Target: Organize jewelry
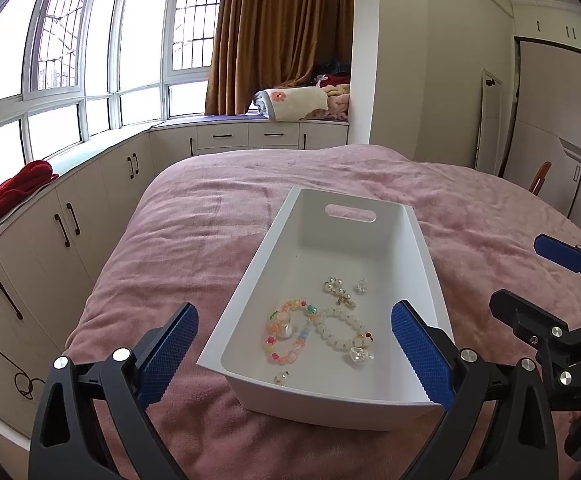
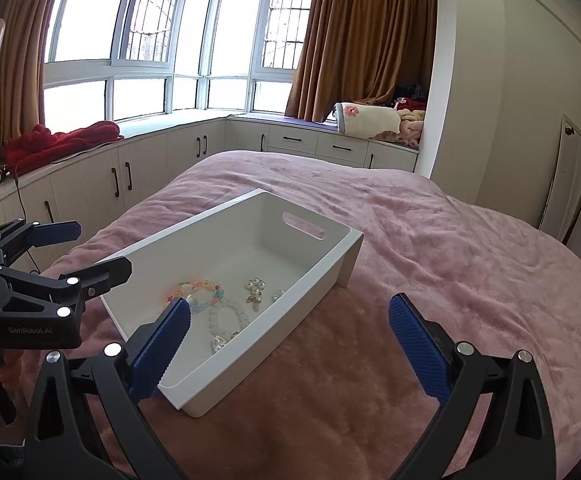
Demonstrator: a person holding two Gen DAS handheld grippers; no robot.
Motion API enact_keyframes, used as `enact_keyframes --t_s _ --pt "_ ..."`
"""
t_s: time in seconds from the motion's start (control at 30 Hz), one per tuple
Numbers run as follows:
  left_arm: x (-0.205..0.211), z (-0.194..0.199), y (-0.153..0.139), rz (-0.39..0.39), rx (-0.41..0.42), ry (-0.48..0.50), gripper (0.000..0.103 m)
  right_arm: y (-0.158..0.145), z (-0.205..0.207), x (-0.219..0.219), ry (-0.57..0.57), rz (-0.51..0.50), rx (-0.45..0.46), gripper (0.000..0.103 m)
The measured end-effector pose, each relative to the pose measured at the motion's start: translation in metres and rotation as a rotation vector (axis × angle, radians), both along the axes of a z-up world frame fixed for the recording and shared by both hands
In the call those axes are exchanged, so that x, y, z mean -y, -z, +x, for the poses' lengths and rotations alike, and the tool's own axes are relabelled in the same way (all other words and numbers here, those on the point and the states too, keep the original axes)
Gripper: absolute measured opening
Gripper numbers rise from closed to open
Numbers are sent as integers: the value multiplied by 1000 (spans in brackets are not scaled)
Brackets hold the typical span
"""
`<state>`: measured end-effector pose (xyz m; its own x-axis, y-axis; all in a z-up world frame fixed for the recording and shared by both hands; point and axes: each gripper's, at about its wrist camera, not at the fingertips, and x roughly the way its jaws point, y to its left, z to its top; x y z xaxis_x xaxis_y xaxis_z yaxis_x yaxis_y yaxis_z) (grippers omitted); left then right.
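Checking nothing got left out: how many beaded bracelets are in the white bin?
2, lying side by side near the white bin's near end: a multicolored bracelet on the left, and a white bracelet touching its right side.

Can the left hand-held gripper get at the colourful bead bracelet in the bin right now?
Probably yes. The left hand-held gripper is open and empty above the open white bin, and nothing covers the colourful bracelet.
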<state>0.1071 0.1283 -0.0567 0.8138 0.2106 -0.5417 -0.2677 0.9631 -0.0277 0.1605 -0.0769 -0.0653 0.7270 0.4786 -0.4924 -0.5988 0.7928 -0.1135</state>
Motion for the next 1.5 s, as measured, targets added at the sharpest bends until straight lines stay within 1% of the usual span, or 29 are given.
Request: enact_keyframes --t_s 0.57,0.9,1.2,1.5 --pt "0 -1 -1 6 2 -3 98 2 0 0 2 6 -4 98" --pt "0 -3 -1 9 2 0 98 5 0 9 13 26 -3 98" --pt "6 0 1 27 -7 9 98 9 -1 10 10 27 -11 98" --pt "10 -2 3 58 7 8 98 12 -3 4 1 30 -21 98"
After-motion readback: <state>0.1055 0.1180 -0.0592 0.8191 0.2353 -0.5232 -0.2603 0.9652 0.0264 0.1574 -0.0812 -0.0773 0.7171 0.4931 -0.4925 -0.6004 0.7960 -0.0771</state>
